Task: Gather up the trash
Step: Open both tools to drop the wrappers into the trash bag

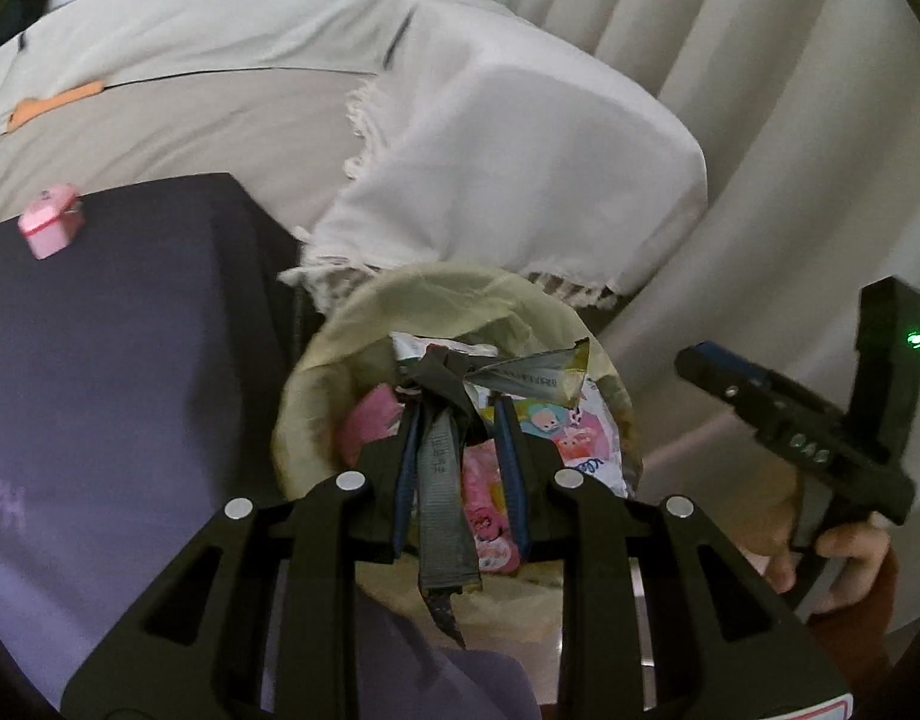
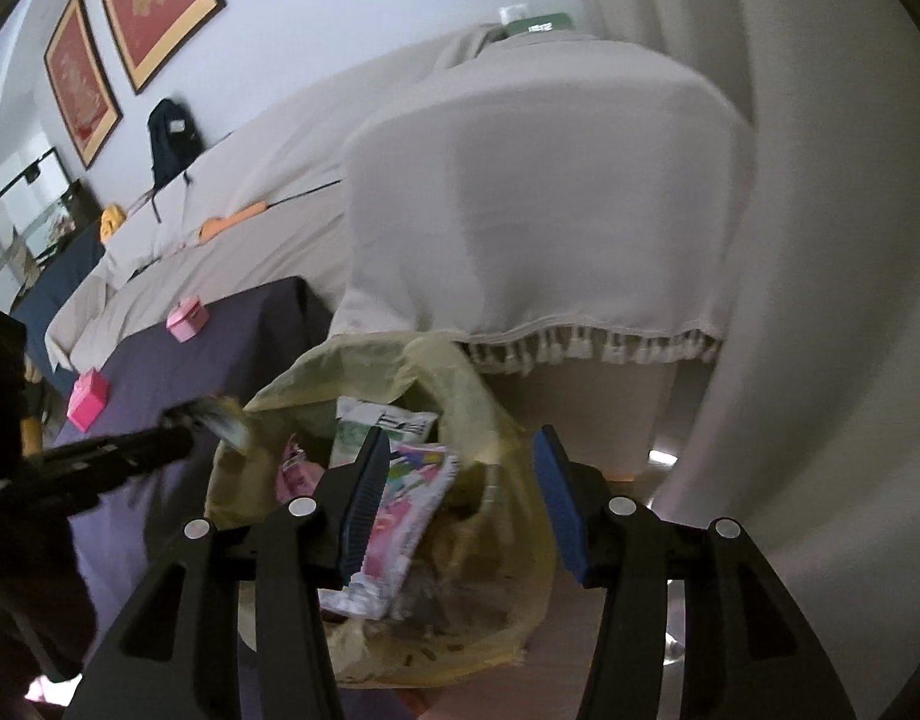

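Looking from left wrist: left gripper (image 1: 460, 414) hangs over the yellow-lined bin (image 1: 453, 300), fingers parted with a grey wrapper (image 1: 440, 468) between them; whether it is pinched, I cannot tell.
Bin contents: pink packets (image 1: 490, 516).
Right wrist: right gripper (image 2: 460, 492) fingers spread wide above the bin, which stands beside the purple table (image 2: 177, 372).

Grey wrapper (image 1: 440, 468) in left gripper (image 1: 460, 414): printed marks, too blurred to read.
Silver-yellow wrapper (image 1: 535, 381): a line of print, not legible.
Pink cartoon packet (image 1: 580, 438): cartoon faces, blue lettering near lower edge, unreadable.
White packet (image 2: 381, 423) in bag: dark barcode-like block, no digits legible.
Green item (image 2: 538, 24) on sofa arm: white lettering, too small.
Red framed pictures (image 2: 153, 0): gold motif, possibly a character, not readable.
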A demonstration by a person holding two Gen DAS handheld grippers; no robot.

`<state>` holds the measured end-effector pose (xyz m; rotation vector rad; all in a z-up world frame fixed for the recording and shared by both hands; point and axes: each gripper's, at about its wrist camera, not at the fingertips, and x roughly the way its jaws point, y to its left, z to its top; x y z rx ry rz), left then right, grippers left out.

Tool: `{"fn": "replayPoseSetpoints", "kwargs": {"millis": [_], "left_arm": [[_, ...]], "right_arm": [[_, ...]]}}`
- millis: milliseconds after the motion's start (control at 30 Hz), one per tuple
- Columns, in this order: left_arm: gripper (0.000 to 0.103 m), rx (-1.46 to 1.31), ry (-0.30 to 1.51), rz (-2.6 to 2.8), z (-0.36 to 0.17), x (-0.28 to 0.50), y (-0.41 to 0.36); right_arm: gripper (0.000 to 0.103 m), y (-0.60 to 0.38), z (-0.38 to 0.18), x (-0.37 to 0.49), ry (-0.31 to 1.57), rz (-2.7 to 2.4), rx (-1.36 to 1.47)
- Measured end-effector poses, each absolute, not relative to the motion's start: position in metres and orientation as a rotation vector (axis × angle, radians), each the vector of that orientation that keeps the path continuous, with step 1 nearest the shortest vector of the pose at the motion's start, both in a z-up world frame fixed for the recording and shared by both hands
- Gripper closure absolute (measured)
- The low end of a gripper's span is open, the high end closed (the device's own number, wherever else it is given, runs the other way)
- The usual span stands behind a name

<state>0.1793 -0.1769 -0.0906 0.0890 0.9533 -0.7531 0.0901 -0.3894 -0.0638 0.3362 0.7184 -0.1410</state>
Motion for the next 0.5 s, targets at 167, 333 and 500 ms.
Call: {"fn": "replayPoseSetpoints", "kwargs": {"millis": [167,333,500], "left_arm": [[0.063,0.102,0.942,-0.776,-0.102,0.186,-0.200],[0.054,0.057,0.936,-0.702,-0.100,0.183,-0.187],[0.043,0.022,0.829,-0.580,-0.072,0.148,-0.144]], "right_arm": [[0.056,-0.397,-0.064,0.081,0.702,-0.155,0.361],[0.056,-0.394,-0.066,0.076,0.697,-0.144,0.381],[0.056,-0.375,-0.059,0.067,0.675,-0.095,0.393]]}}
